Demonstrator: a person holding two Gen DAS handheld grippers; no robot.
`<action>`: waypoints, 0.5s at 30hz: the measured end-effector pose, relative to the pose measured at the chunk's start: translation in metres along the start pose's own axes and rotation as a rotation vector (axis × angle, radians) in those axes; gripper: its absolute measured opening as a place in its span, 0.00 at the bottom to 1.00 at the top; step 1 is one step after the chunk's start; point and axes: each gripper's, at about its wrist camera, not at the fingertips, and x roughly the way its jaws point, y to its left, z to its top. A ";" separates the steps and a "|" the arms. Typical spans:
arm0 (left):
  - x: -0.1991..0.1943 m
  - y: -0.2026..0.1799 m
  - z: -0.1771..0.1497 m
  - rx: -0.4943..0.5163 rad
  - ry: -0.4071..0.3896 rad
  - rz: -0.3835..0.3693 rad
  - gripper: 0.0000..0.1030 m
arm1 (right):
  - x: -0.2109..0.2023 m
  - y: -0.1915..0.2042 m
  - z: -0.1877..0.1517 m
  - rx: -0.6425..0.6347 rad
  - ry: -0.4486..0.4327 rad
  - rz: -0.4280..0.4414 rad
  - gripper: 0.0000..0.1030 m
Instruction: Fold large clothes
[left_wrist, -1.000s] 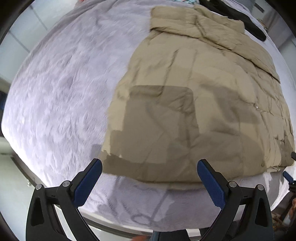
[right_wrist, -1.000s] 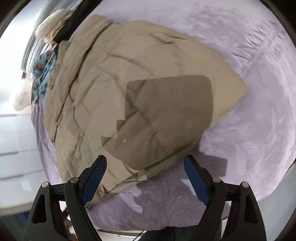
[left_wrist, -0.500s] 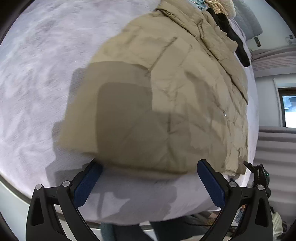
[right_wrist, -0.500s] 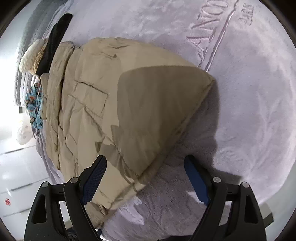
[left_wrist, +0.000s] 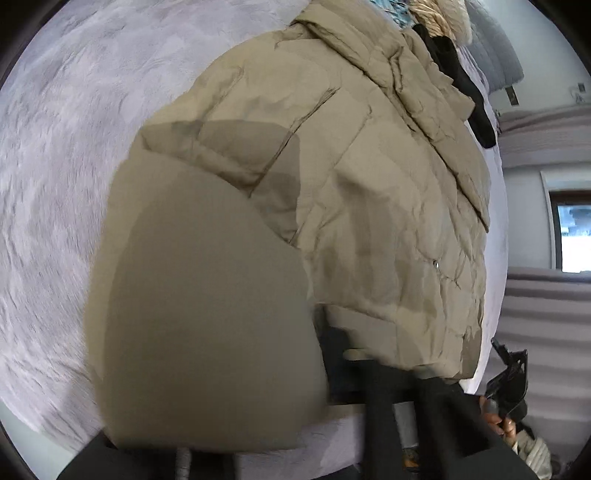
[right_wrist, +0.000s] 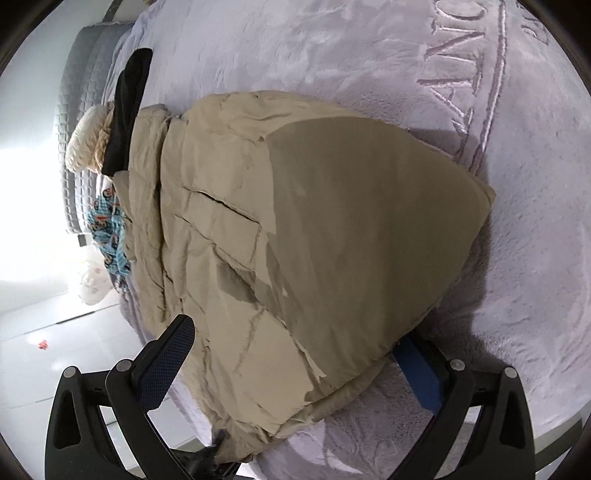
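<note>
A large beige quilted jacket lies spread on a lilac plush bedspread. In the left wrist view its near hem corner bulges up close to the lens and hides my left gripper; only dark finger parts show at the bottom. In the right wrist view the jacket reaches between the fingers of my right gripper. Its jaws are wide apart, the hem corner lies over the right blue pad, and the left pad is bare.
A black garment, a cream fluffy item and a blue patterned cloth lie at the jacket's far end. Grey quilted bedding is behind them. White floor borders the bed. Embossed lettering marks the bedspread.
Both grippers have moved in to the jacket's near hem. The hem now fills the left view and covers the left fingers. The right pad has slid under the hem corner.
</note>
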 end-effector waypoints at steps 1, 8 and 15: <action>-0.007 -0.002 0.002 0.017 -0.018 -0.013 0.12 | 0.000 0.002 0.000 0.000 -0.002 -0.001 0.92; -0.066 -0.042 0.024 0.174 -0.143 -0.079 0.11 | -0.006 0.026 0.005 -0.076 -0.007 -0.039 0.08; -0.120 -0.101 0.075 0.283 -0.293 -0.055 0.11 | -0.038 0.130 0.024 -0.379 -0.045 0.001 0.08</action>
